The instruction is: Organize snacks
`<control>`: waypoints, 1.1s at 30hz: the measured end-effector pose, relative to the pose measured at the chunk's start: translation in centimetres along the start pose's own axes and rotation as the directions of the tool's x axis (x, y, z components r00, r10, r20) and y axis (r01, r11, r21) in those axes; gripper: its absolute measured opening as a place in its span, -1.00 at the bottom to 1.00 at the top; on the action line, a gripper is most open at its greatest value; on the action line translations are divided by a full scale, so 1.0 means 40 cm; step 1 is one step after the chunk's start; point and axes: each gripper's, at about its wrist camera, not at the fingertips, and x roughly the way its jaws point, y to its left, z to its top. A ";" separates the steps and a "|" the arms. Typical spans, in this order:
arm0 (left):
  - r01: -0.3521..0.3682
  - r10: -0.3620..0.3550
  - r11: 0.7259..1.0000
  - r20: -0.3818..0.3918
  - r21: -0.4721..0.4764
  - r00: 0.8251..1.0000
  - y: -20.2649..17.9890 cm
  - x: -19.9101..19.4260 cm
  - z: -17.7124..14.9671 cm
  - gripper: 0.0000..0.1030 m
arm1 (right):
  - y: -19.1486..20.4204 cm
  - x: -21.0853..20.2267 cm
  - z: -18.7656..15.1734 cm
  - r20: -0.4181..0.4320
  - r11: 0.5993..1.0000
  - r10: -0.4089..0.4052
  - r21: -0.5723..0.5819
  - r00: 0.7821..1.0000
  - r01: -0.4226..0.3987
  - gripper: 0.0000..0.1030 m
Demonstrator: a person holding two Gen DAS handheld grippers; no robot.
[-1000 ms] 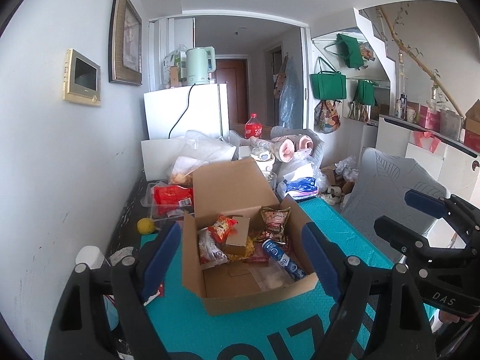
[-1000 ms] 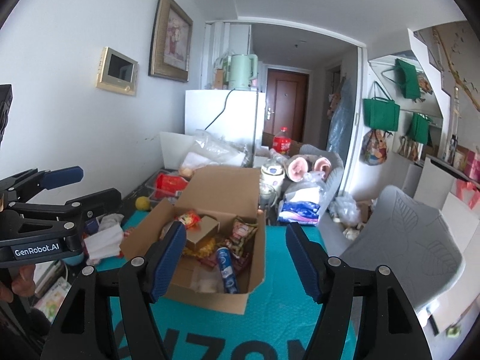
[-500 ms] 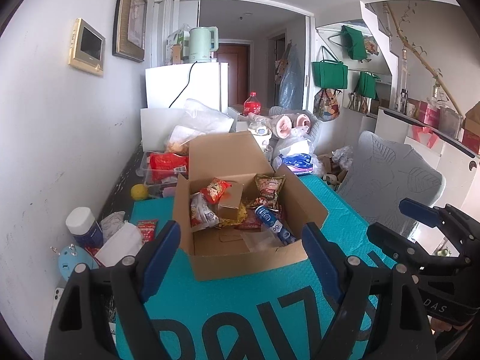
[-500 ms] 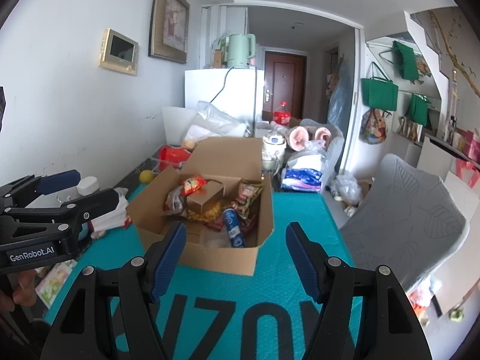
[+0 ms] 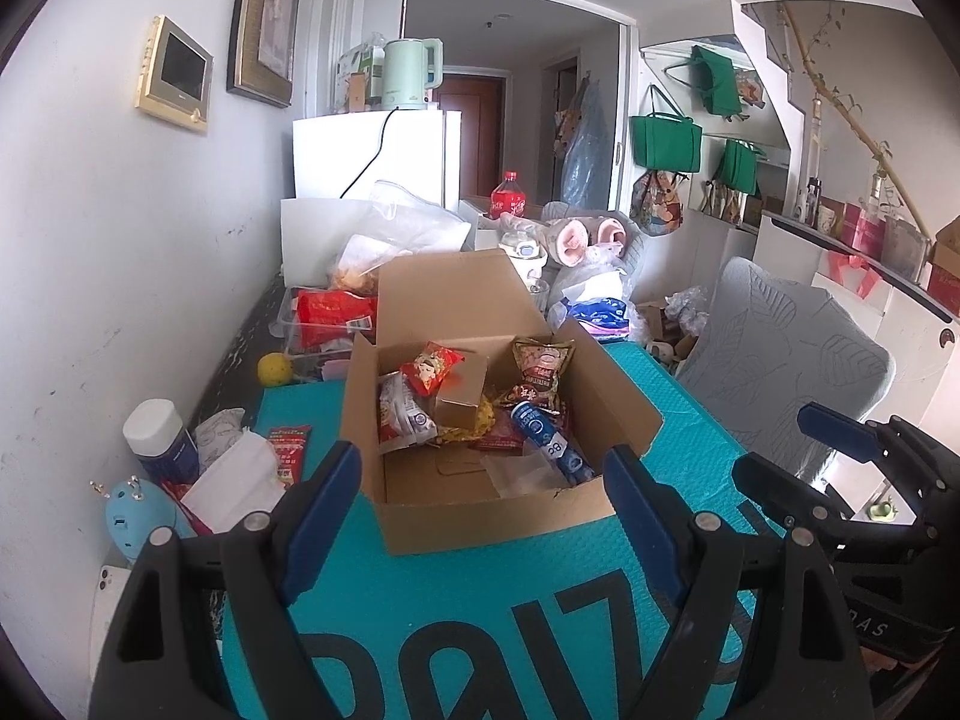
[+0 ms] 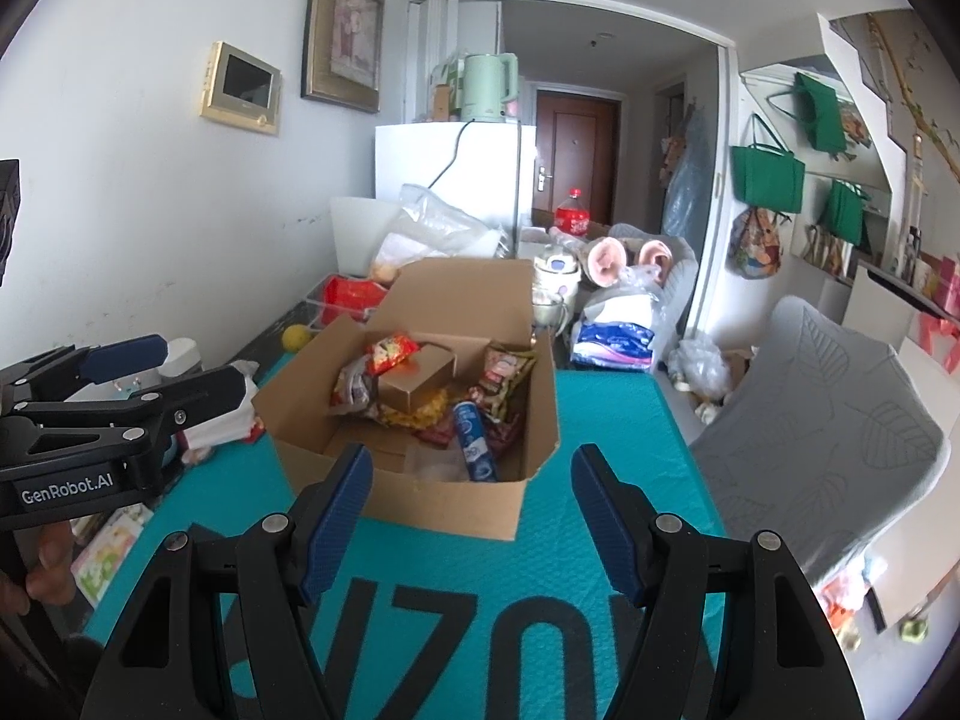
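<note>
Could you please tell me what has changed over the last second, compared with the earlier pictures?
Both grippers have drawn back from the cardboard box: it sits farther up in each view, and more of the teal mat and its lettering shows in front. The left gripper and the right gripper remain open and empty. Nothing was grasped or released. The snacks in the box and the clutter beside it lie as before.

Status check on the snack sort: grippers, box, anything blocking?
Left gripper open, empty. Right gripper open, empty. Cardboard box on teal mat, flaps open, snacks inside untouched. Approach unobstructed; clutter left of box.
</note>
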 end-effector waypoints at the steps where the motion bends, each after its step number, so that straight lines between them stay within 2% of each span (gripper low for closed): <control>1: 0.001 -0.001 1.000 0.000 0.000 1.000 0.000 0.001 0.000 0.61 | 0.000 0.002 0.001 0.000 1.000 -0.003 -0.003 1.000 0.003 0.35; 19: 0.017 -0.017 1.000 -0.004 0.015 1.000 -0.014 -0.010 -0.005 0.61 | 0.001 -0.015 -0.001 0.011 1.000 -0.020 -0.007 1.000 0.020 0.35; 33: 0.002 -0.002 1.000 -0.008 0.021 1.000 -0.021 -0.003 -0.009 0.61 | -0.007 -0.011 0.004 0.002 1.000 -0.023 -0.001 1.000 0.023 0.35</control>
